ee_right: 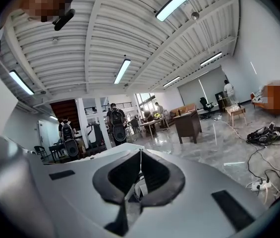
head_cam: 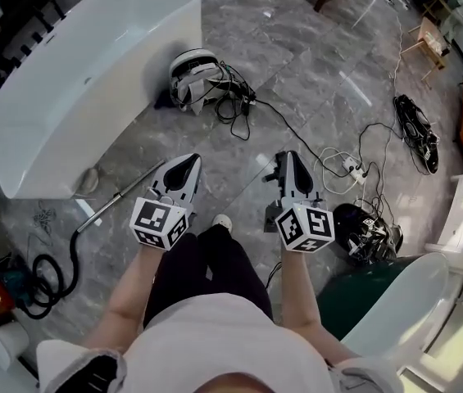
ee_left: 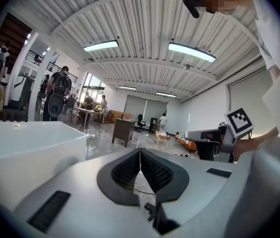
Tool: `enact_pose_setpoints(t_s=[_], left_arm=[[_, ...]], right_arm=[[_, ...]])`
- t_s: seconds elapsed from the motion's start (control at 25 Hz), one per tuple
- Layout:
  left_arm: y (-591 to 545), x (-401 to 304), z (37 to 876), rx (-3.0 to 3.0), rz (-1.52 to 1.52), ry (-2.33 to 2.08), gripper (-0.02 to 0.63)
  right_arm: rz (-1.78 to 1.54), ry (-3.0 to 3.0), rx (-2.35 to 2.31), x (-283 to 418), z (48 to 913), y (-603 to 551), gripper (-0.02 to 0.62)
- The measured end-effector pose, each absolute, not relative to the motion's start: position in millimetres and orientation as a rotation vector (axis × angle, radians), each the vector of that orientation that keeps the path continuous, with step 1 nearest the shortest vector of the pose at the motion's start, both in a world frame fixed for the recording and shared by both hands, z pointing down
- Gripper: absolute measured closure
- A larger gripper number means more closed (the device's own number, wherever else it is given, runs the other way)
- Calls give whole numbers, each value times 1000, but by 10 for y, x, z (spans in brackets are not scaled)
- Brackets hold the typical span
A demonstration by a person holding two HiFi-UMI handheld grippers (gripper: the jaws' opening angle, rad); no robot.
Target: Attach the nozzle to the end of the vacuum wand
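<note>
Near the white bathtub (head_cam: 83,88), we hold the left claw (head_cam: 192,160) and right claw (head_cam: 290,157) shut tight, both empty; the vacuum wand (head_cam: 115,203) lies beside the bathtub.

head: steeply down, above left gripper (head_cam: 188,160), right gripper (head_cam: 290,155)
gripper views: level, along own jaws
shared: bathtub (head_cam: 75,97), beside left gripper
</note>
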State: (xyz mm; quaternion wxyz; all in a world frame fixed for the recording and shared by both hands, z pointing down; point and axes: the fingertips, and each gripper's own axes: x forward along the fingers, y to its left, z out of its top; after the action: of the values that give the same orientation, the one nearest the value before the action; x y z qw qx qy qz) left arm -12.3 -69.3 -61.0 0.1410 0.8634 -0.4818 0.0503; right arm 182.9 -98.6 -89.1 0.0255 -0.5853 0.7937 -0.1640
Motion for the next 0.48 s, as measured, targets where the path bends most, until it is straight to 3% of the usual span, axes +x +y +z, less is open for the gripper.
enact_pose_setpoints(t_s=[0.48], left_arm=[[-1348, -377, -167, 2554, 193, -1355, 595]], right_arm=[[-458, 2236, -1896, 1790, -637, -1606, 580]])
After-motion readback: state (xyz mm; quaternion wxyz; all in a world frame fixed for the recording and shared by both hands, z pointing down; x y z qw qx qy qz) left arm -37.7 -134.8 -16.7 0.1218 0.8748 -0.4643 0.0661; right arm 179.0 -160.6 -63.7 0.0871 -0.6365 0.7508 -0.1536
